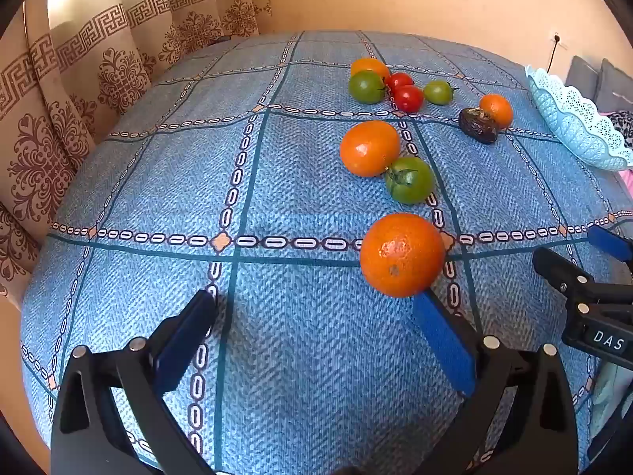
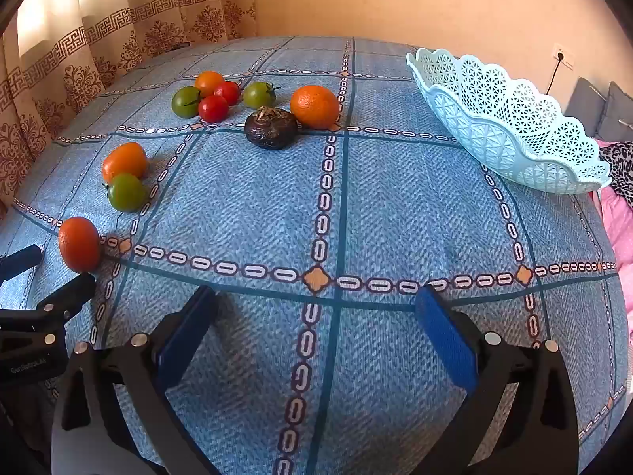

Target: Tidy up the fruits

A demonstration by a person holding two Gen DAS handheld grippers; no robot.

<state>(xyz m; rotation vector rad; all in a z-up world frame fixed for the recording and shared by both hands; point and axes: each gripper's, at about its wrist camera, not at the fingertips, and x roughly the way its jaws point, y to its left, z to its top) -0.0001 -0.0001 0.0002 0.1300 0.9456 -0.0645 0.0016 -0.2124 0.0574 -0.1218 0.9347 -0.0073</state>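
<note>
Fruit was scattered over a blue patterned tablecloth [image 2: 253, 206], with none of it placed in the pale blue lattice basket [image 2: 510, 126], which stood at the cloth's far right edge. The nearest orange [image 1: 401, 255] was seen just beyond the tip of the left gripper's [image 1: 320, 308] right finger; whether it was touched by that blue pad could not be told. The left gripper's jaws were spread wide, and only bare cloth was seen between them. The right gripper [image 2: 320, 301] was likewise held wide apart over the cloth, pointed downward, with nothing between its fingers.

Farther back, an orange tomato [image 1: 370, 148] and a green tomato [image 1: 409, 180] were found touching each other. Behind them a cluster was formed by another orange fruit [image 1: 370, 66], a second green tomato [image 1: 366, 87], two red tomatoes [image 1: 403, 91] and a small green tomato [image 1: 438, 92] set slightly apart to the right. A dark wrinkled fruit [image 2: 271, 127] was seen beside a second orange [image 2: 315, 107], the two close together or touching, between the cluster and the basket. Patterned beige curtains [image 2: 79, 63] were hung along the left side behind the table.
</note>
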